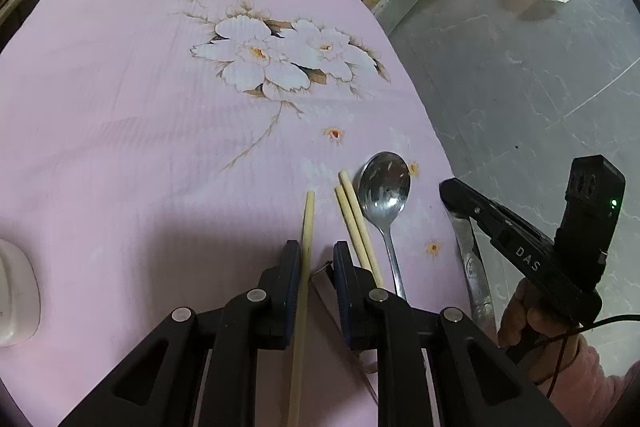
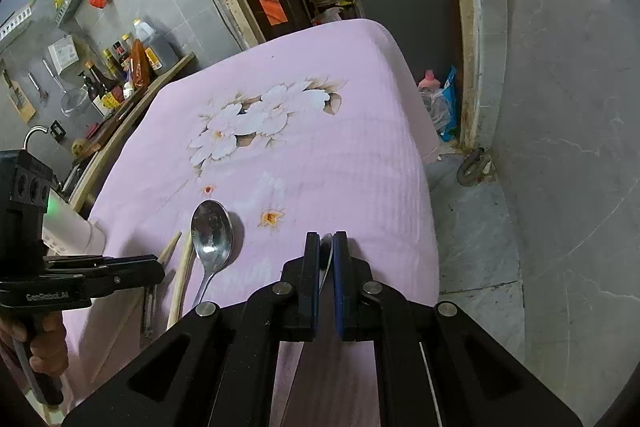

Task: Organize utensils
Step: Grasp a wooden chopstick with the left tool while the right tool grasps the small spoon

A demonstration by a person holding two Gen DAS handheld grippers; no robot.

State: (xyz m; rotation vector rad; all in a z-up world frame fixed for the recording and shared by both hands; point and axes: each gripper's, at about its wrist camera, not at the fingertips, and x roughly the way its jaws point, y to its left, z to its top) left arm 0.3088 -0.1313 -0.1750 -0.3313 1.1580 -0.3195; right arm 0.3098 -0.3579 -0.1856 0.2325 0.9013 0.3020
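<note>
Nearby, white container (image 1: pixel 16 291), contents hidden.

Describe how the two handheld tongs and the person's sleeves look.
Both tongs are matte black with silver pivot bolts and dark blue pads. The right tongs carry white "DAS" lettering, a boxy black module with a green light, and a thin dark cable. The left tongs bear faint white lettering and a green-lit module. The sleeve is pink.
</note>
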